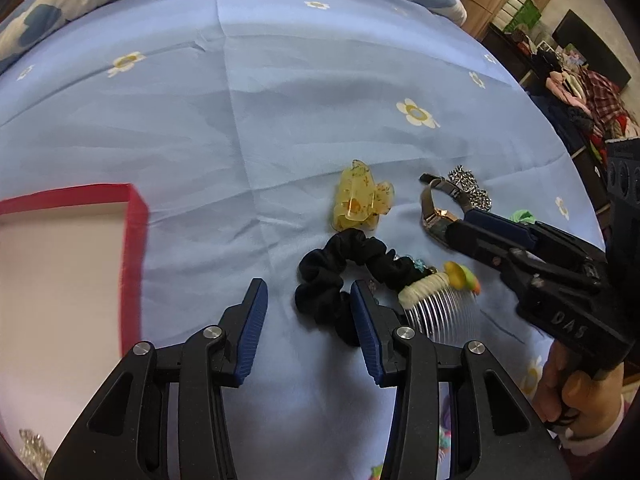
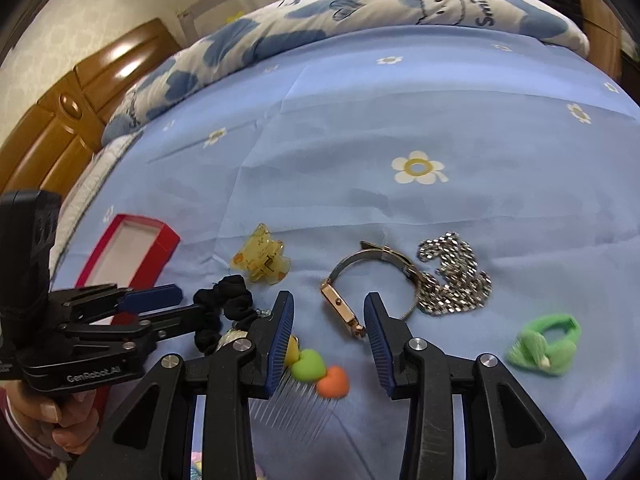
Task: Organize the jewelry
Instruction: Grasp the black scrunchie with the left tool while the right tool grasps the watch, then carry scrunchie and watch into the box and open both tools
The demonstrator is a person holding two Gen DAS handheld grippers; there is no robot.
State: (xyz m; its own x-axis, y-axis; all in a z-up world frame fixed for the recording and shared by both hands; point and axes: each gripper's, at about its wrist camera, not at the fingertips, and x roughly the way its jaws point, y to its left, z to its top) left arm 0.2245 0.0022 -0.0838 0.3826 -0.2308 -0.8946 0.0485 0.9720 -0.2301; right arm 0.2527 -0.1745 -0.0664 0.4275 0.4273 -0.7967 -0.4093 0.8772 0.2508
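Jewelry lies on a blue bedsheet: a rose-gold watch [image 2: 344, 308], a silver chain [image 2: 452, 276], a yellow claw clip [image 2: 262, 260], a black scrunchie [image 1: 344, 276], a hair comb with coloured hearts [image 2: 316, 372] and a green hair clip [image 2: 546, 344]. My right gripper [image 2: 330, 316] is open, its fingers either side of the watch's case; it shows in the left wrist view [image 1: 466, 220] at the watch [image 1: 434, 216]. My left gripper [image 1: 308, 308] is open and empty beside the scrunchie. A red-rimmed box [image 1: 134, 240] stands to the left.
A patterned quilt [image 2: 360, 12] lies folded at the far edge of the bed. A wooden headboard [image 2: 60, 120] is on the left. A glittery item [image 1: 32, 448] lies in the box's near corner. Cluttered shelves [image 1: 560, 64] stand beyond the bed's right side.
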